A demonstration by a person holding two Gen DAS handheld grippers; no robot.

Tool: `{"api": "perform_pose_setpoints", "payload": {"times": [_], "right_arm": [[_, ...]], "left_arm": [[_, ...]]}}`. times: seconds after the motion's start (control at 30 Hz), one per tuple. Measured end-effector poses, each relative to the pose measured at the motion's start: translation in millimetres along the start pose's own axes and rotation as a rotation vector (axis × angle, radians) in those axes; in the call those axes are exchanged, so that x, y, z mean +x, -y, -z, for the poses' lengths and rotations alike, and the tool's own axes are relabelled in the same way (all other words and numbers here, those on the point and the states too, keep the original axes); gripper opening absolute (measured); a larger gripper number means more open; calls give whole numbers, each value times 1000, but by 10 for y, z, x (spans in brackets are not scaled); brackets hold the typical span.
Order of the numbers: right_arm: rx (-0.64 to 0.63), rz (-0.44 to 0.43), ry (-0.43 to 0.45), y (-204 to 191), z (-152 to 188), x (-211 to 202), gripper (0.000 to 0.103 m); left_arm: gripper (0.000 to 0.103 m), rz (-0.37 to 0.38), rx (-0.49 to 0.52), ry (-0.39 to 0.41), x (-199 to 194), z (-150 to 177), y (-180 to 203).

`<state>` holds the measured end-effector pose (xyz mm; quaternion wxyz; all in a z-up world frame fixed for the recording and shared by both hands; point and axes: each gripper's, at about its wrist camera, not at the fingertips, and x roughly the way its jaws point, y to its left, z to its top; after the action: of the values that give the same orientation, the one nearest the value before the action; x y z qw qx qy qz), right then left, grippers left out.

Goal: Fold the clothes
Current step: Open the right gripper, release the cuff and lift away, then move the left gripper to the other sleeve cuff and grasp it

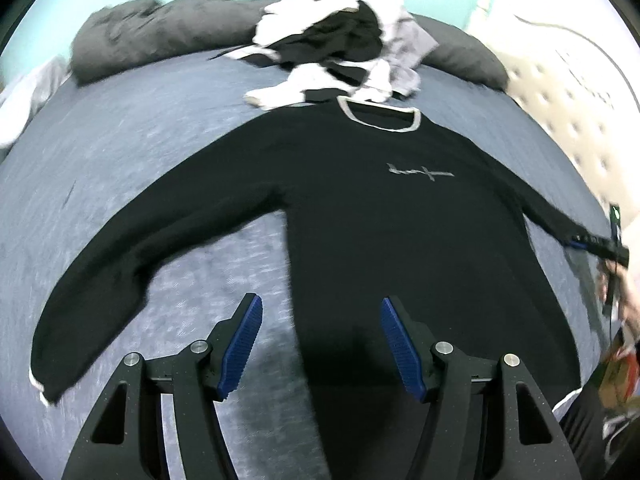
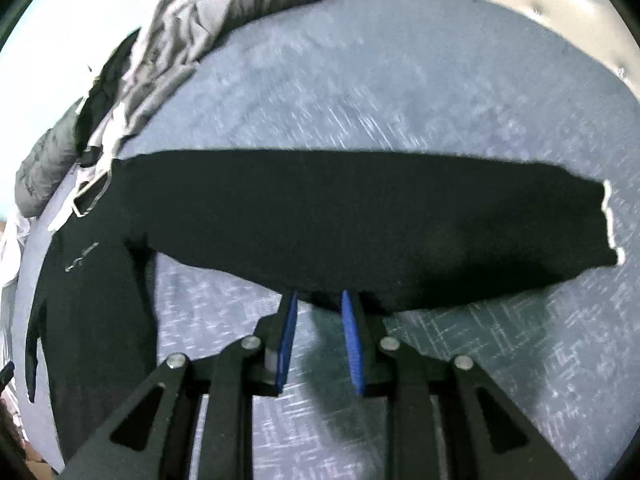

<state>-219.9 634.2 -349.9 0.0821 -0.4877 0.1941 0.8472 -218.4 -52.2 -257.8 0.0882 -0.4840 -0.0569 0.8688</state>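
Jaws of the left gripper (image 1: 322, 344) are held wide apart above the hem of the black sweater (image 1: 384, 208), which is spread flat on the grey-blue bed (image 1: 132, 128). Its sleeve (image 2: 360, 216) is pinched at the lower edge by the right gripper (image 2: 318, 300). Beyond the sweater's collar, a clothes pile (image 1: 340, 40) is heaped.

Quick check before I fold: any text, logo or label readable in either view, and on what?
Chest of the black sweater: a small grey script mark, too blurred to read.
Same mark in the right wrist view: too small and skewed to read.
Clothes pile, bed, left gripper, right gripper: no text visible.
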Motion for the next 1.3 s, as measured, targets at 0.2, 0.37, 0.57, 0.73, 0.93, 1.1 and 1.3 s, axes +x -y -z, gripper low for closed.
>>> {"api": "perform_pose_setpoints", "payload": {"times": [0.2, 0.37, 0.57, 0.73, 0.93, 1.1, 1.3], "right_arm": [[-22, -87, 32, -384, 115, -233, 23], [-66, -108, 34, -769, 179, -351, 27], [-118, -104, 25, -1094, 299, -476, 29], [-159, -102, 15, -1350, 366, -497, 29], [-270, -78, 1, -1687, 427, -491, 29], [-278, -78, 2, -1782, 420, -497, 29], [-261, -79, 10, -1779, 382, -546, 29]], "left_arm": [[70, -70, -94, 12, -233, 207, -658], [77, -146, -201, 14, -415, 378, -1370], [77, -193, -347, 18, -503, 566, -2094], [77, -236, -419, 23, -446, 703, -2463], [77, -254, -472, 29, -328, 825, -2757], [59, -242, -468, 53, -344, 773, -2834], [0, -249, -441, 87, -516, 647, -2928]]}}
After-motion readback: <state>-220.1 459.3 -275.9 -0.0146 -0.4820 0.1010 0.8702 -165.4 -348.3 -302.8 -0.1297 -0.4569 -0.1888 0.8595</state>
